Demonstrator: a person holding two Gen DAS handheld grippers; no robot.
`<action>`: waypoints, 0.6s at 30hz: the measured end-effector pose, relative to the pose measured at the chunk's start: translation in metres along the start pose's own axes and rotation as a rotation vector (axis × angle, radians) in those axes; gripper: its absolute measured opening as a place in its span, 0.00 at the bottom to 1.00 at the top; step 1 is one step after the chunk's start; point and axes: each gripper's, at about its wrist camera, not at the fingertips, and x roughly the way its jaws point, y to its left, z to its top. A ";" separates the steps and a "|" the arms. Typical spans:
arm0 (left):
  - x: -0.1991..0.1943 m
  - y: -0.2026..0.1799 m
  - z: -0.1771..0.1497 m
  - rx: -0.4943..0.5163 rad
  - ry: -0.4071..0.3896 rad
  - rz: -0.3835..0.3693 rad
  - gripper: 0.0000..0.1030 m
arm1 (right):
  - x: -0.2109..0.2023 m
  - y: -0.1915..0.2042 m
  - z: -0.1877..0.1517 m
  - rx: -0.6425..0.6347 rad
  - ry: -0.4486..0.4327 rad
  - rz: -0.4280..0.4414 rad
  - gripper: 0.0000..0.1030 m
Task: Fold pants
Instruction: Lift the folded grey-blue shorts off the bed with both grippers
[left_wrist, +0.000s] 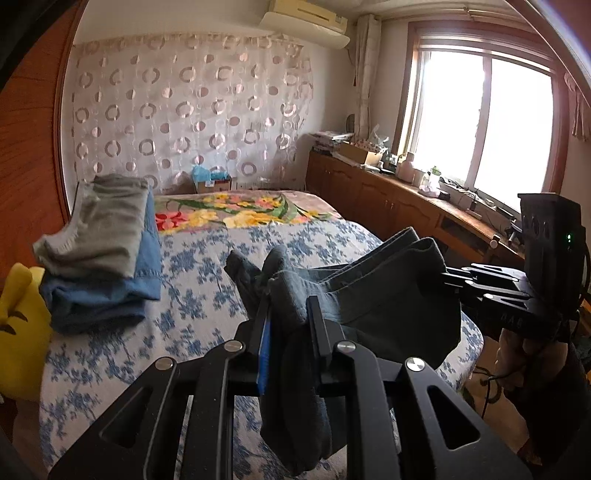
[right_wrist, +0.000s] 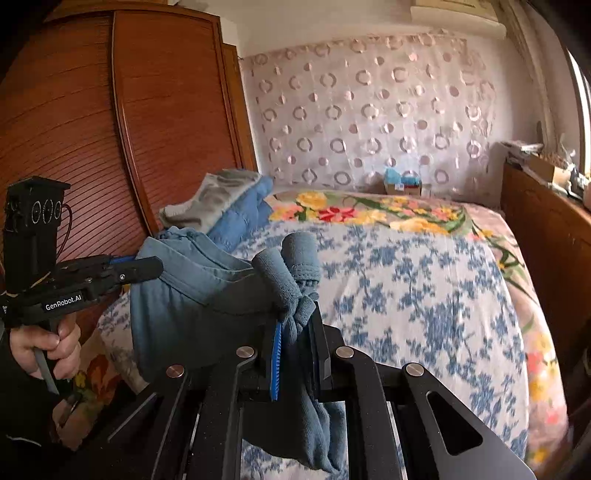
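Observation:
A pair of dark blue-grey pants (left_wrist: 388, 295) hangs in the air above the bed, stretched between both grippers. In the left wrist view my left gripper (left_wrist: 286, 295) is shut on a bunched end of the cloth, which droops below the jaws. My right gripper (left_wrist: 448, 277) grips the other end at the right. In the right wrist view my right gripper (right_wrist: 297, 314) is shut on rolled-up fabric of the pants (right_wrist: 184, 295). The left gripper (right_wrist: 147, 266), held by a hand, clamps the far end at the left.
The bed (left_wrist: 207, 277) has a blue-flowered cover and a bright floral blanket beyond. A stack of folded clothes (left_wrist: 103, 240), grey on blue, lies at its left side. A yellow plush (left_wrist: 18, 321) sits lower left. A wooden wardrobe (right_wrist: 74, 129) stands left, a cluttered cabinet (left_wrist: 388, 199) under the window.

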 end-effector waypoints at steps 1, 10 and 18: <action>0.000 0.002 0.003 0.002 -0.004 0.003 0.18 | 0.003 0.000 0.003 -0.006 -0.003 0.000 0.12; 0.003 0.018 0.017 -0.010 -0.028 0.029 0.18 | 0.020 0.001 0.026 -0.050 -0.027 0.019 0.12; 0.008 0.043 0.031 -0.043 -0.029 0.066 0.18 | 0.045 0.001 0.046 -0.087 -0.030 0.044 0.12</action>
